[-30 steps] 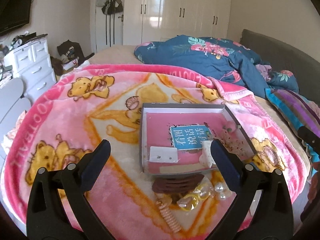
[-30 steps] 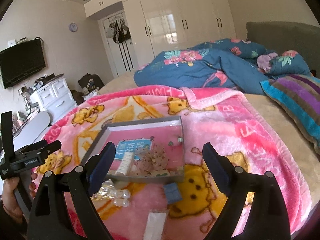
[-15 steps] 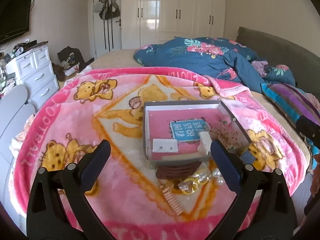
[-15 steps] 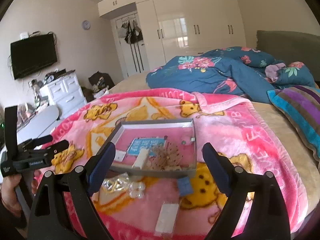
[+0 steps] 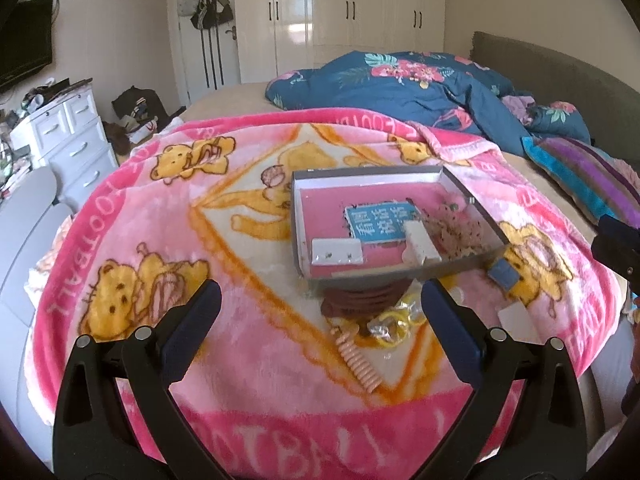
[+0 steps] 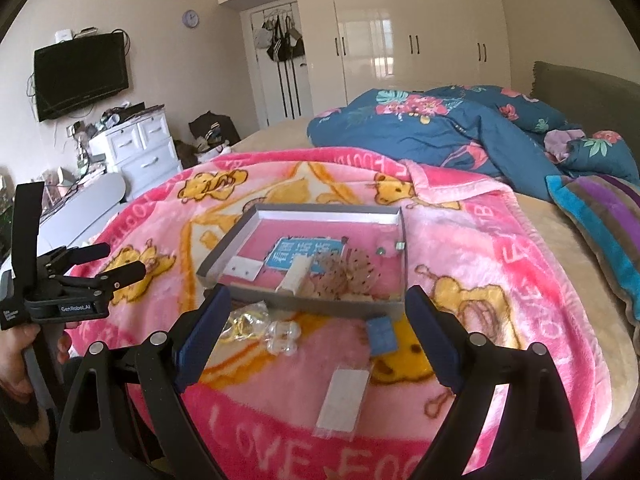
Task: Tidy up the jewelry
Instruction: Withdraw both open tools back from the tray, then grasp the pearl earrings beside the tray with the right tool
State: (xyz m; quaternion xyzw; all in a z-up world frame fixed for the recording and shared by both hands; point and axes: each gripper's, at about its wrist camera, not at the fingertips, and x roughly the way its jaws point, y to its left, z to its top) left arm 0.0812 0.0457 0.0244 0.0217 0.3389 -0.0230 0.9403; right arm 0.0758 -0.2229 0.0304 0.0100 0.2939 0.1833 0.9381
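Left gripper (image 5: 320,312) and right gripper (image 6: 318,316): both sets of jaws stand wide apart and hold nothing, raised above the pink blanket (image 5: 168,216). Landmark: the grey tray (image 6: 224,256), which already contains a white earring card (image 5: 337,252), a white box (image 5: 420,245) and a tangle of beaded pieces (image 6: 348,272). Loose jewelry lies on the blanket just in front of the tray's near wall: a dark comb (image 5: 362,300), yellow rings in clear wrap (image 5: 394,322), a pink coil (image 5: 360,364), clear beads (image 6: 282,336), a blue square (image 6: 382,334), a clear packet (image 6: 342,398). Likely risk: soft pile lets small pieces sink; closing pads may snag plush or nudge the light tray.
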